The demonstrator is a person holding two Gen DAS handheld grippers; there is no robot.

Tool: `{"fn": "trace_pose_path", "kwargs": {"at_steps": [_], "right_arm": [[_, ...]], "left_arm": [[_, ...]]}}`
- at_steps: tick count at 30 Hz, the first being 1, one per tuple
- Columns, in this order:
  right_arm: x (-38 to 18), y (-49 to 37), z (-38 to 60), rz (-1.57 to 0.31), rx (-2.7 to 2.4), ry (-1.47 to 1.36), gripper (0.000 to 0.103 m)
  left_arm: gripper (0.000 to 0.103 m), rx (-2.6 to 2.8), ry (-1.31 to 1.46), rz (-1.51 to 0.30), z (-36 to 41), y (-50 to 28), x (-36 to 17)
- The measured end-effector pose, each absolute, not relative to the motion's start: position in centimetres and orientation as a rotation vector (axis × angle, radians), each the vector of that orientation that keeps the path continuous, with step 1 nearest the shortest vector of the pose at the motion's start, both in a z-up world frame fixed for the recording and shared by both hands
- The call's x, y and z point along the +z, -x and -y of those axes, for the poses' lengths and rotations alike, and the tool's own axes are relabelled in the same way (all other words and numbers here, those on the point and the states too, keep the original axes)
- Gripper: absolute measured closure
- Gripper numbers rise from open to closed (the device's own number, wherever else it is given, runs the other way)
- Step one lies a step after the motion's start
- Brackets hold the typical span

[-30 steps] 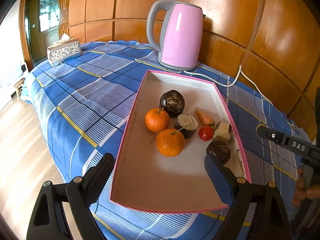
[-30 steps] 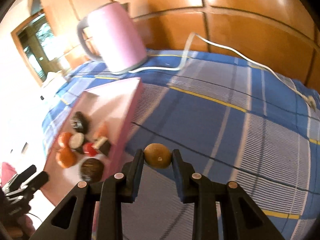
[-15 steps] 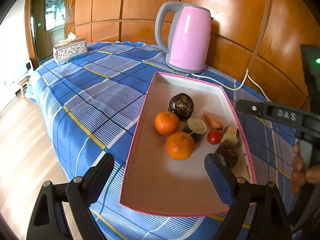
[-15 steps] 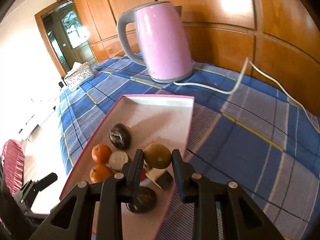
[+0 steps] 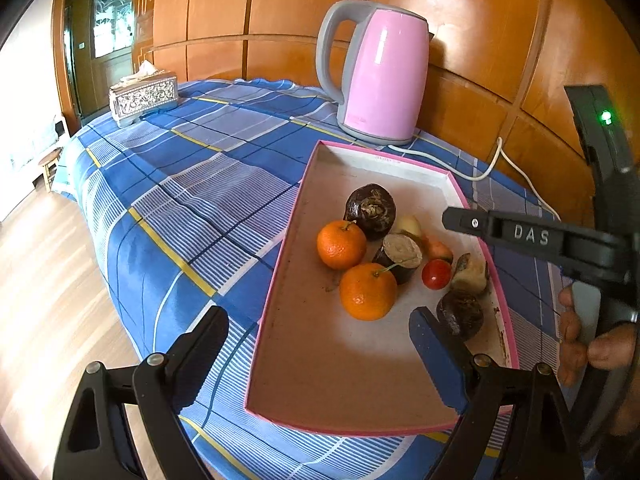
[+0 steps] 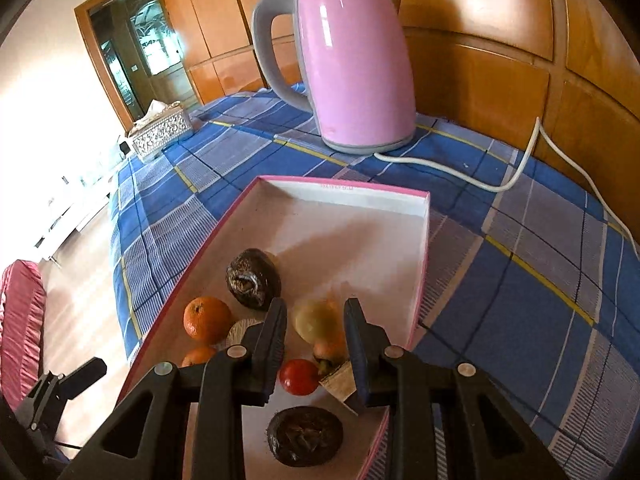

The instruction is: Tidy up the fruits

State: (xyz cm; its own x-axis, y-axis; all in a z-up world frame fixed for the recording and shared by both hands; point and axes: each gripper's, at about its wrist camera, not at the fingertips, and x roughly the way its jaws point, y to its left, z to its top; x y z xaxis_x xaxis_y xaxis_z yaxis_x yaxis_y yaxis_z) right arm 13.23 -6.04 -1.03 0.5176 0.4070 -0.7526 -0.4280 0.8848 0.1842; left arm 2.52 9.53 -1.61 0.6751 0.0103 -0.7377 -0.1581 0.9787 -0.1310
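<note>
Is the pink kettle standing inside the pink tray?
No. In the right wrist view the pink kettle stands on the blue checked cloth, beyond the far rim of the pink tray.

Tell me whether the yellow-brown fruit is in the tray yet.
In. The fruit lies on the tray floor among the others; the right gripper is open around it.

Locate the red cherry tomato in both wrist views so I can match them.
Left wrist: cherry tomato sits in the pink tray right of centre, right of the near orange.
Right wrist: cherry tomato sits low centre, just below the gap between the right gripper fingers.
Shared landmark: pink kettle behind the tray.
</note>
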Motion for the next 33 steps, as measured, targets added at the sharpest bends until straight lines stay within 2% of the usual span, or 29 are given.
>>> {"fn": "trace_pose_path", "kwargs": {"at_steps": [15,17,25,29,33], "right_arm": [[-1.3,-9.8,8.8,-0.878,0.440,0.003,0.073],[-1.2,-9.0,9.2,-0.866,0.417,0.014,0.069],[-1.3,-5.6,10.7,-0.836,0.328,0.027,0.066],[-1.4,-3.7,11.9,-0.809,0.241,0.022,0.056],[-1.4,-2.1,13.3,-0.786,0.170,0.004,0.053]], "left_arm": [[0.010,0.094,0.182,-0.816,-9.0,-2.3,-1.2],[0.009,0.095,0.180,-0.811,-8.9,-2.2,-1.1],[0.008,0.075,0.154,-0.788,-7.8,-1.5,-0.5],[0.008,0.054,0.138,-0.767,-7.1,-1.0,0.1],[0.005,0.043,0.111,-0.753,-6.3,-0.4,0.6]]}}
